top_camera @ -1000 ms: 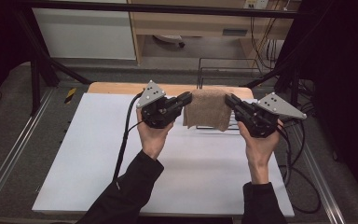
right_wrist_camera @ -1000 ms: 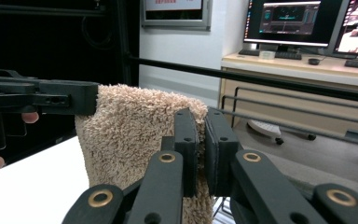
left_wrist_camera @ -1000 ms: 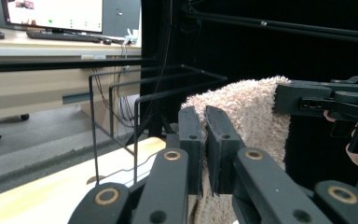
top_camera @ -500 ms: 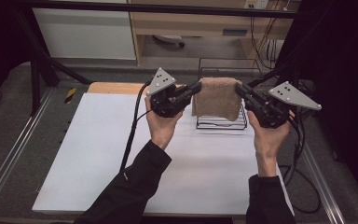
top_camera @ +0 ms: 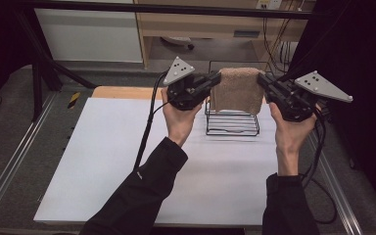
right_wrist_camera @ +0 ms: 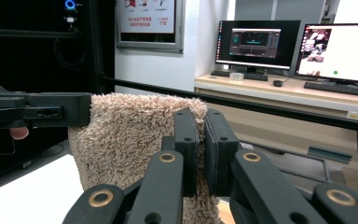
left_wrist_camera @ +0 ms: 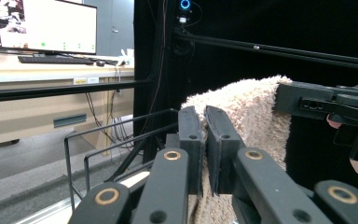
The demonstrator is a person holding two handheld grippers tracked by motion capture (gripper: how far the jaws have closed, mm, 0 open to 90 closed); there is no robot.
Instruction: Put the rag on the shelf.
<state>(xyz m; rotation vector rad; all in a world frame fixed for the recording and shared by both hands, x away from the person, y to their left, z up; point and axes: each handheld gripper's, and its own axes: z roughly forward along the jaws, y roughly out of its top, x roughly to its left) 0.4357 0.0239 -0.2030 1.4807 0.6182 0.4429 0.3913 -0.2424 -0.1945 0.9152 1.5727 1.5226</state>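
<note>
A tan towel point(top_camera: 237, 89) hangs stretched between the two tools, held up over the black wire rack point(top_camera: 232, 121) at the far side of the white table point(top_camera: 127, 161), probably so it can be draped across the rack's top bars. The left hand-held gripper point(top_camera: 214, 80) pinches the towel's upper left corner, its jaws nearly closed on the pile. The right hand-held gripper point(top_camera: 263, 81) clamps the upper right corner the same way.
</note>
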